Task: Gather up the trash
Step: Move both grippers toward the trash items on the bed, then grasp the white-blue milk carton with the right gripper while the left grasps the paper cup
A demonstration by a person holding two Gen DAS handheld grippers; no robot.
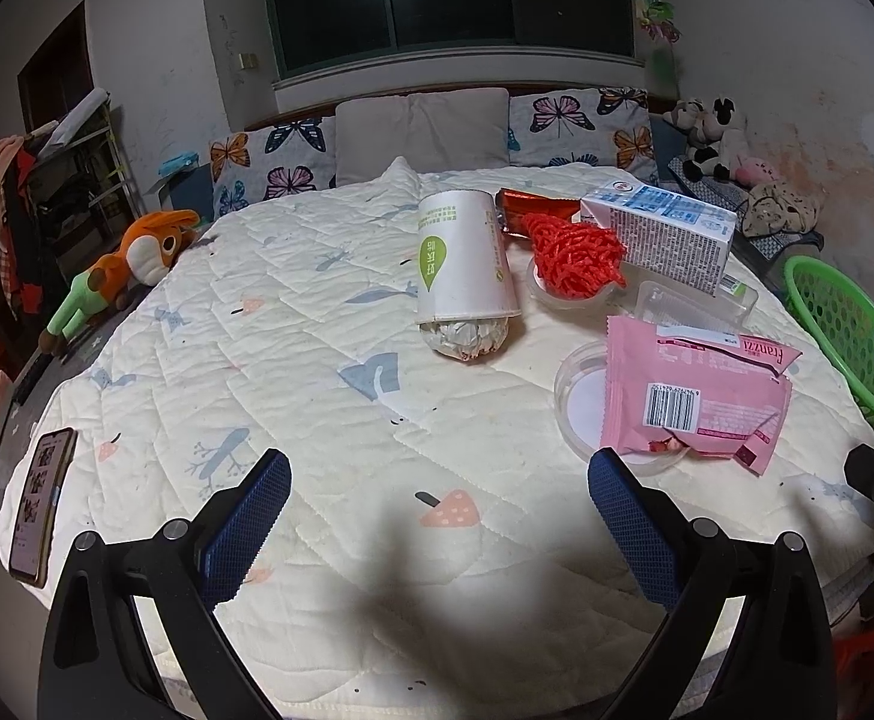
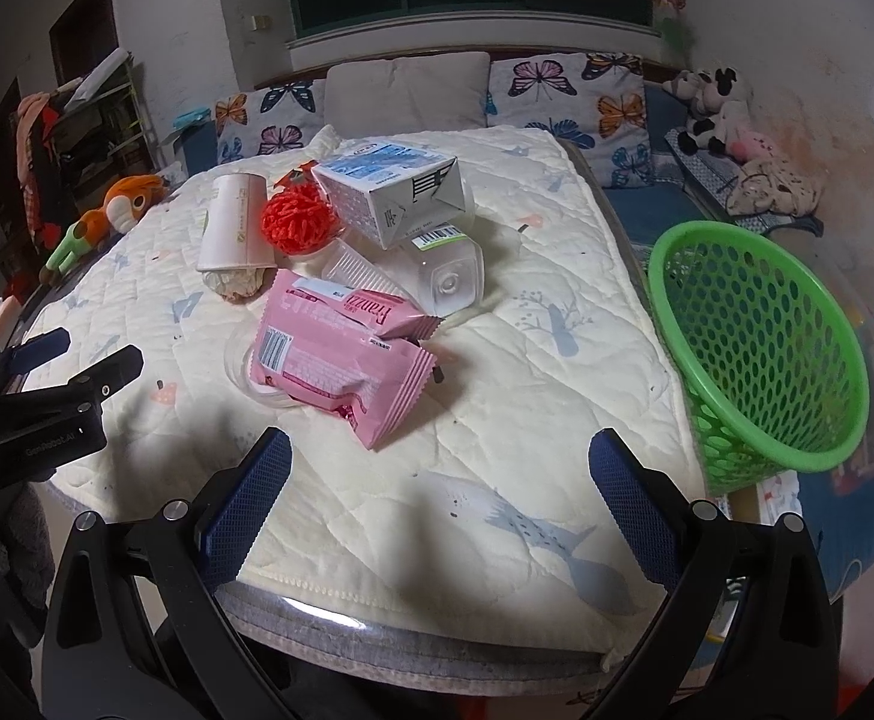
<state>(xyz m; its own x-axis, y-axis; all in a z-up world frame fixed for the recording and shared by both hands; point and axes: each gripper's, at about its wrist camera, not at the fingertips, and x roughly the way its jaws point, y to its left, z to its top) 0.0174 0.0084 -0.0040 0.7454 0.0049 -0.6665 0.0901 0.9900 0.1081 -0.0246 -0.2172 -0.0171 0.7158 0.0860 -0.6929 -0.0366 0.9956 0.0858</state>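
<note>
Trash lies on a cream quilt (image 1: 329, 396): a white paper cup (image 1: 464, 261) on its side with crumpled foil at its mouth, a red mesh net (image 1: 575, 252), a blue-white carton (image 1: 662, 234), a clear plastic tray (image 1: 695, 300), a round clear lid (image 1: 581, 408) and a pink wrapper (image 1: 695, 390). In the right wrist view the pink wrapper (image 2: 341, 360), carton (image 2: 395, 192), red net (image 2: 296, 219) and cup (image 2: 233, 225) lie ahead, with the green basket (image 2: 755, 354) at the right. My left gripper (image 1: 437, 504) and right gripper (image 2: 440, 480) are both open, empty, short of the trash.
A phone (image 1: 41, 504) lies at the quilt's left edge. An orange plush toy (image 1: 125, 264) sits at the left, butterfly pillows (image 1: 581, 126) at the back, soft toys (image 1: 713, 138) at the far right. The green basket (image 1: 845, 324) stands off the bed's right side.
</note>
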